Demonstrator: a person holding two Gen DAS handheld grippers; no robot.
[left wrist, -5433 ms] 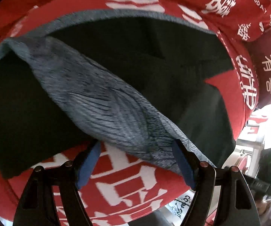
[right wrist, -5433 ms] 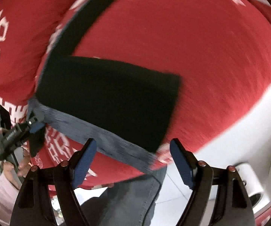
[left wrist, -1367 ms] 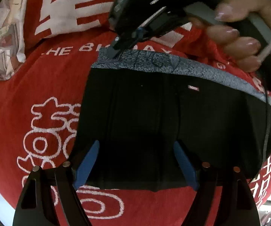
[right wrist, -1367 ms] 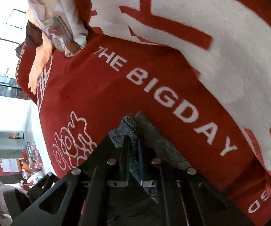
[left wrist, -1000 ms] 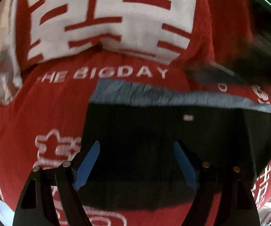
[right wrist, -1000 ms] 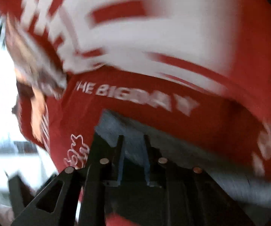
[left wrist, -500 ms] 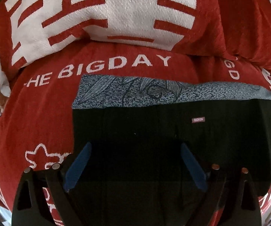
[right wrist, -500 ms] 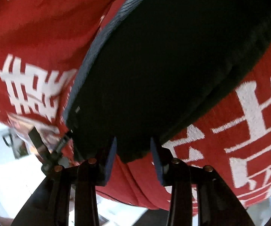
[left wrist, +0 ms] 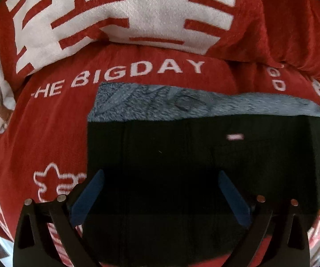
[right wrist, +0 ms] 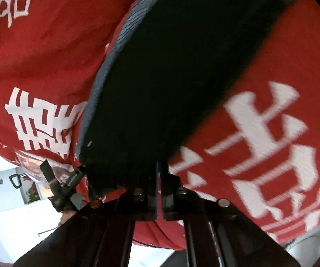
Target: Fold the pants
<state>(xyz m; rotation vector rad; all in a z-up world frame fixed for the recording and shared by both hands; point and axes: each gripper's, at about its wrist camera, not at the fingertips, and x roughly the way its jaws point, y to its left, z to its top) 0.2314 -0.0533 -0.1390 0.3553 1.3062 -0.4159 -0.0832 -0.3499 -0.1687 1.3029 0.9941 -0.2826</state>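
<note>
The black pants [left wrist: 182, 155] with a grey-blue patterned waistband [left wrist: 182, 106] lie folded flat on a red blanket [left wrist: 48, 122]. My left gripper [left wrist: 160, 191] is open just above the near part of the black cloth, its blue pads on either side. In the right wrist view the pants [right wrist: 171, 77] stretch away from me. My right gripper [right wrist: 158, 166] is shut on the near edge of the pants. The left gripper [right wrist: 71, 182] shows small at the lower left there.
A red and white cushion [left wrist: 126, 11] lies behind the pants. The blanket [right wrist: 271, 122] has white characters and the words "THE BIGDAY". The bed edge and a pale floor [right wrist: 15, 211] lie below in the right view.
My right gripper left the waistband corner, came round to the pants' near edge and closed on it. My left gripper stayed open and moved slightly closer over the black cloth.
</note>
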